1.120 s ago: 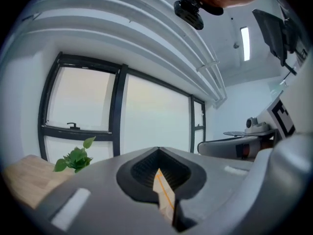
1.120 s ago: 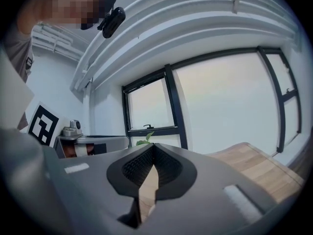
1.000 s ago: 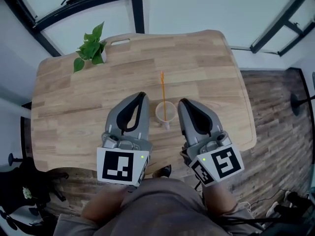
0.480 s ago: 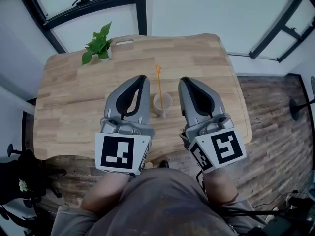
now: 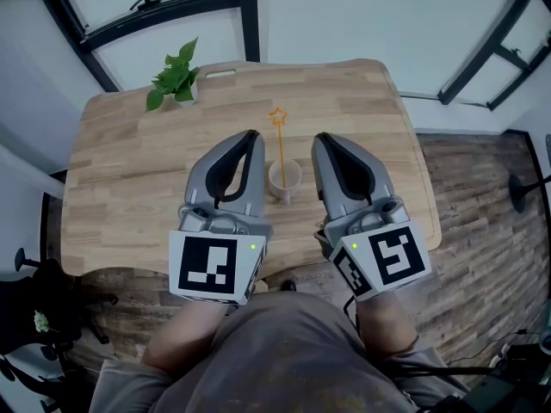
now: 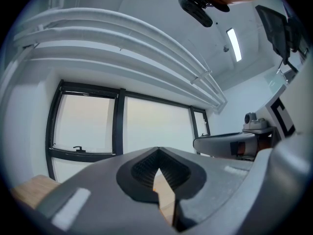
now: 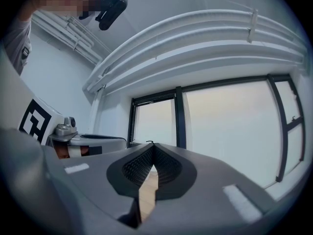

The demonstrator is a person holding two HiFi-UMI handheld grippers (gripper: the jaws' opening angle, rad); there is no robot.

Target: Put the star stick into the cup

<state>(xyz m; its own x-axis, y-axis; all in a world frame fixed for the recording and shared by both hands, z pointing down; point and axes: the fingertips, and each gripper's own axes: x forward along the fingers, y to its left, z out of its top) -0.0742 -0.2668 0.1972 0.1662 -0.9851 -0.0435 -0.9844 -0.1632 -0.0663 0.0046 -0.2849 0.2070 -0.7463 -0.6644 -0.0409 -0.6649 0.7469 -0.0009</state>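
Note:
An orange star stick (image 5: 280,147) stands in the pale cup (image 5: 285,179) near the middle of the wooden table (image 5: 129,170), star end up and leaning slightly away from me. My left gripper (image 5: 251,136) hovers just left of the cup, its jaws shut and empty. My right gripper (image 5: 320,140) hovers just right of the cup, also shut on nothing. In the left gripper view, the left gripper (image 6: 157,153) points up at windows and ceiling. In the right gripper view, the right gripper (image 7: 153,148) does the same. Cup and stick show in neither gripper view.
A small potted plant (image 5: 176,77) stands at the table's far left corner. The table's near edge runs under my grippers. Dark wood floor (image 5: 482,196) lies to the right. Black window frames (image 5: 245,15) line the wall beyond the table.
The head view has shifted, and both grippers reach slightly farther along the cup's sides. The stick has stayed in the cup. Both grippers have stayed shut.

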